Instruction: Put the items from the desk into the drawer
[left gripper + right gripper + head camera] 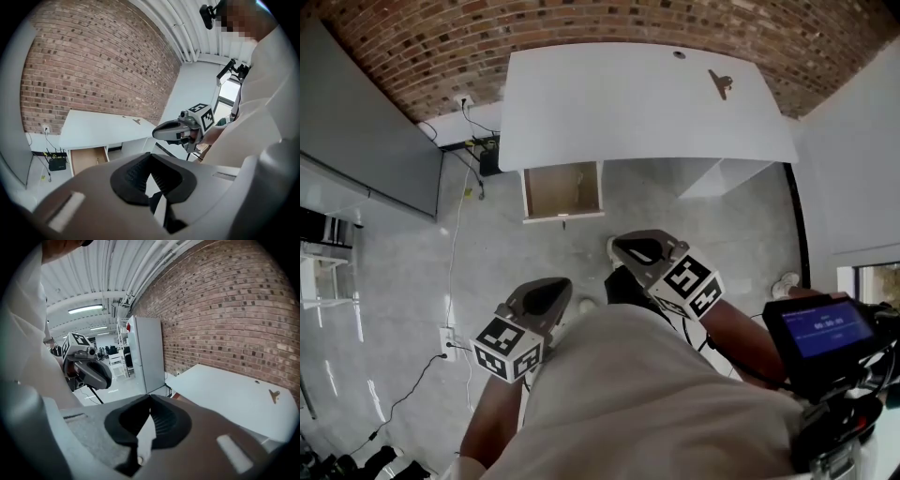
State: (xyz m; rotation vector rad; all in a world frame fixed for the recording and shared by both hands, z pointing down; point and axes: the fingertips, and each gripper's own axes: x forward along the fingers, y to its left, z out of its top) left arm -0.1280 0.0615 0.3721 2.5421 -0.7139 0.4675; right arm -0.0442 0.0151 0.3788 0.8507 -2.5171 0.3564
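A white desk [628, 103] stands against the brick wall. On it lie a small tan item [721, 83] near the back right and a tiny dark item [679, 54] behind it. The tan item [136, 122] also shows in the left gripper view, and again [273, 393] in the right gripper view. A wooden drawer [562, 190] hangs open under the desk's left part, and it looks empty. My left gripper [546, 292] and right gripper [639, 248] are held close to the body, well short of the desk. Both are shut on nothing.
A tall grey cabinet [366, 131] stands left of the desk. A black box [488, 159] and cables lie on the floor by the wall, and a floor socket [448, 342] sits near my left side. A device with a blue screen [820, 328] is at my right.
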